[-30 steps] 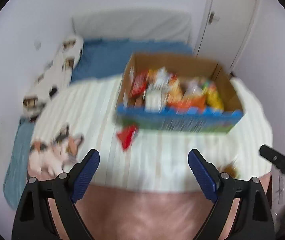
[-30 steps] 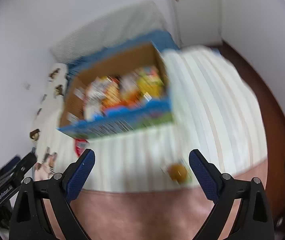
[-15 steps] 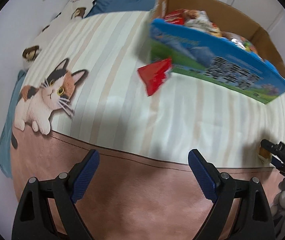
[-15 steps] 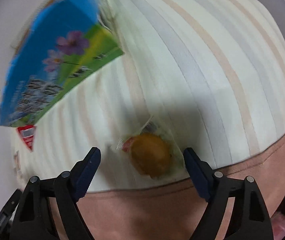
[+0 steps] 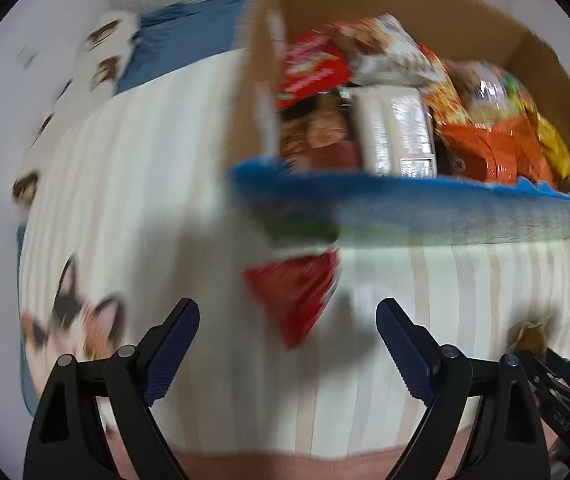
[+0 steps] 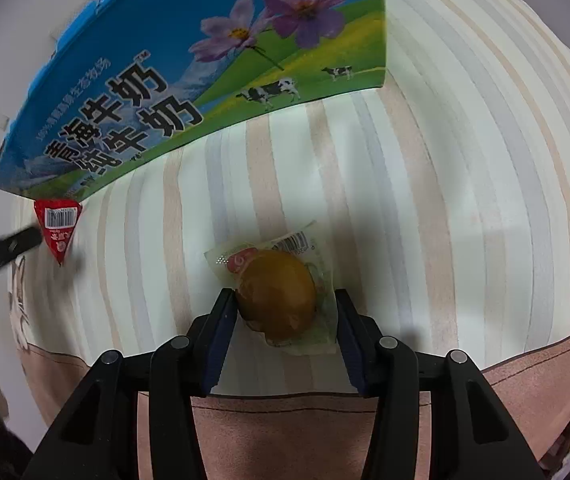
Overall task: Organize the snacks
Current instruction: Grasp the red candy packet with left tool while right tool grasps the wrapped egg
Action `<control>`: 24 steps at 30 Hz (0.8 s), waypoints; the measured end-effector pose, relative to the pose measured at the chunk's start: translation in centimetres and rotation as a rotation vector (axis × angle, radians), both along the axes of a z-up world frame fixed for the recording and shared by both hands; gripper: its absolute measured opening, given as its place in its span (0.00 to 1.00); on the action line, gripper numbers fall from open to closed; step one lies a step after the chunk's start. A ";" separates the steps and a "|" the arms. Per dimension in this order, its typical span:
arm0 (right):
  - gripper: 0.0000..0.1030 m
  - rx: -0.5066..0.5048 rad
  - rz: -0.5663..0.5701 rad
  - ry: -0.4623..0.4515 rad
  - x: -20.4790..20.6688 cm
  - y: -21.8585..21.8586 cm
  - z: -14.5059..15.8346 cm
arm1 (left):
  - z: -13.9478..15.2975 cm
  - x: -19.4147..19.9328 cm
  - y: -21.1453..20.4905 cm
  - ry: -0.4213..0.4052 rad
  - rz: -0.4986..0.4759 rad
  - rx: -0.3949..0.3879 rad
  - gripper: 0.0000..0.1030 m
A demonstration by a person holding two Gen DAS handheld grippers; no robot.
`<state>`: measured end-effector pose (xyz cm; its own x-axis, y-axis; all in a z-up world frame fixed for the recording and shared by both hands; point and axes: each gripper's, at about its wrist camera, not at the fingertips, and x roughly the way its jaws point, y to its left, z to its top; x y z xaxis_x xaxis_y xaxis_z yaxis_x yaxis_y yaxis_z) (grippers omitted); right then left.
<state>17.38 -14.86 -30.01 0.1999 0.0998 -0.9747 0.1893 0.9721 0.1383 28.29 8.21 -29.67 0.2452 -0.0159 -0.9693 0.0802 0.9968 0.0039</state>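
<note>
The right gripper (image 6: 281, 320) has just been closing around the wrapped brown bun (image 6: 277, 294); its left pad touches, the right seems to meet only loose wrapper, so the slick film could slip when lifted. The left gripper (image 5: 288, 346) hangs open, the red triangular snack packet (image 5: 297, 296) just ahead between its jaws, below the milk carton box (image 5: 465, 216) of snacks.
</note>
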 end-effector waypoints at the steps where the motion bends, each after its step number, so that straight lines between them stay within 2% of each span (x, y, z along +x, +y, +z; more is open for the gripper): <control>1: 0.50 0.004 -0.001 0.002 0.0 0.0 0.0 | -0.4 0.5 -0.4 0.004 -0.021 0.004 0.85; 2: 0.50 0.008 -0.003 0.003 -0.1 0.0 0.0 | -0.9 1.0 -0.8 0.008 -0.036 0.003 0.69; 3: 0.50 0.014 -0.005 0.007 0.1 0.3 -0.1 | -1.5 1.3 -1.0 0.019 -0.042 0.006 0.42; 4: 0.50 0.018 -0.007 0.010 0.1 0.2 -0.1 | -2.0 1.5 -1.2 0.035 -0.041 0.011 0.40; 10: 0.49 0.068 0.010 0.037 -1.0 -1.2 0.1 | -1.6 -1.5 -0.8 0.035 -0.015 -0.039 0.40; 17: 0.47 0.118 0.139 0.085 -4.3 0.7 -0.7 | -2.4 -10.0 -0.8 0.156 0.031 -0.164 0.40; 21: 0.48 0.153 0.140 0.106 -5.4 0.5 -0.3 | -3.5 -13.1 -0.2 0.200 0.087 -0.210 0.40; 22: 0.51 0.160 0.121 0.104 -5.4 0.2 0.0 | -3.7 -13.3 -0.1 0.204 0.097 -0.220 0.41; 24: 0.76 0.163 0.090 0.067 -4.6 -0.8 1.4 | -3.8 -13.6 0.3 0.201 0.108 -0.239 0.42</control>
<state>12.75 -15.62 -28.62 0.1187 0.2724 -0.9548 0.1164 0.9512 0.2858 14.73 8.50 -33.50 0.0616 -0.2329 -0.9705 -0.0508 0.9704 -0.2361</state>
